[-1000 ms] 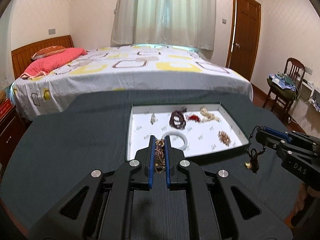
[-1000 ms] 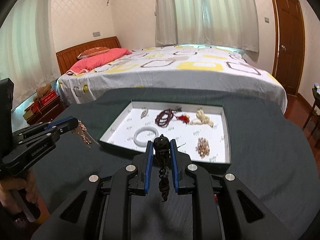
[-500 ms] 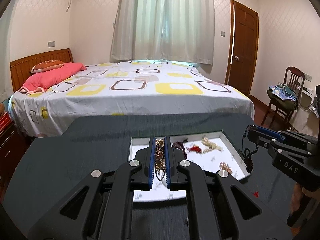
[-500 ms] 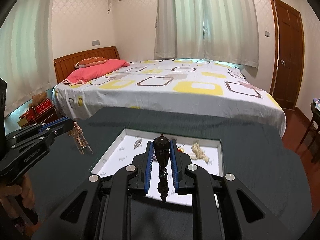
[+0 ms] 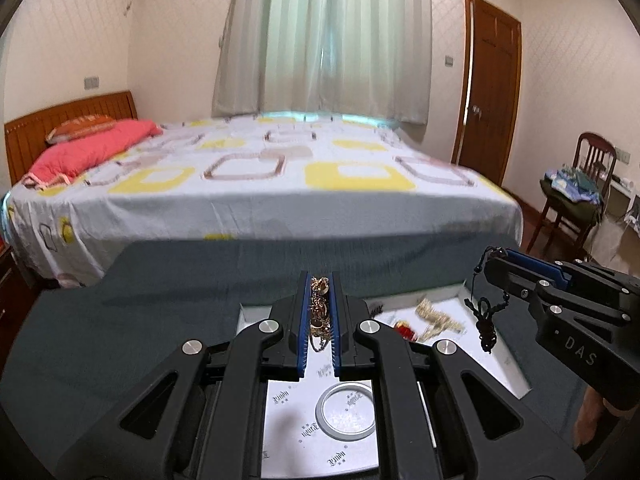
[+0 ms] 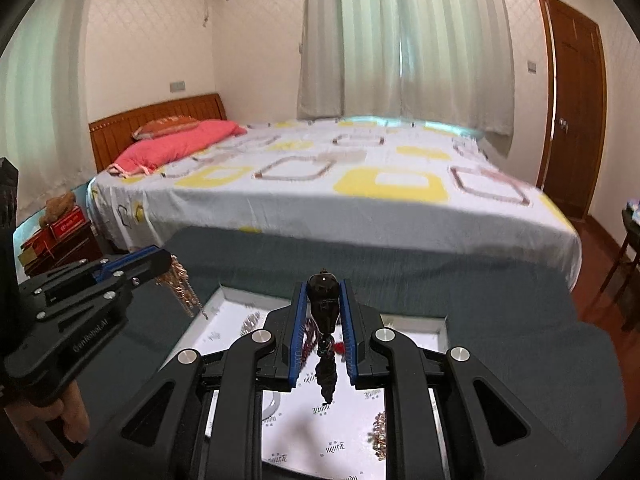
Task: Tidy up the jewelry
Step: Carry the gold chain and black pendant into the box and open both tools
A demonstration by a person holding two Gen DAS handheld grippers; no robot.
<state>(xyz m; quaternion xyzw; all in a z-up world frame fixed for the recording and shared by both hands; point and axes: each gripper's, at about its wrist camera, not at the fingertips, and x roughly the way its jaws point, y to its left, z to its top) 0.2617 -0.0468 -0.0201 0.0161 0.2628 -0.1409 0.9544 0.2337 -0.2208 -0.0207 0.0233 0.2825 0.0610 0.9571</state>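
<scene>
My left gripper [image 5: 320, 280] is shut on a gold chain necklace [image 5: 319, 312] and holds it above the white tray [image 5: 516, 376]. My right gripper [image 6: 323, 284] is shut on a dark pendant with a beaded cord [image 6: 325, 316], also above the tray [image 6: 224, 300]. In the left wrist view the right gripper [image 5: 486, 266] comes in from the right with the dark cord [image 5: 486, 320] dangling. In the right wrist view the left gripper [image 6: 166, 260] comes in from the left with the gold chain [image 6: 182, 288] hanging.
The tray lies on a dark grey cloth table [image 5: 100, 340] and holds a white bangle [image 5: 346, 410], a pale bead strand [image 5: 436, 318], a red tassel [image 5: 406, 330] and a small gold cluster [image 6: 380, 432]. A bed [image 5: 248, 184] stands behind the table.
Both grippers have moved forward over the tray and tilted up. Each keeps its hold on its piece of jewelry.
</scene>
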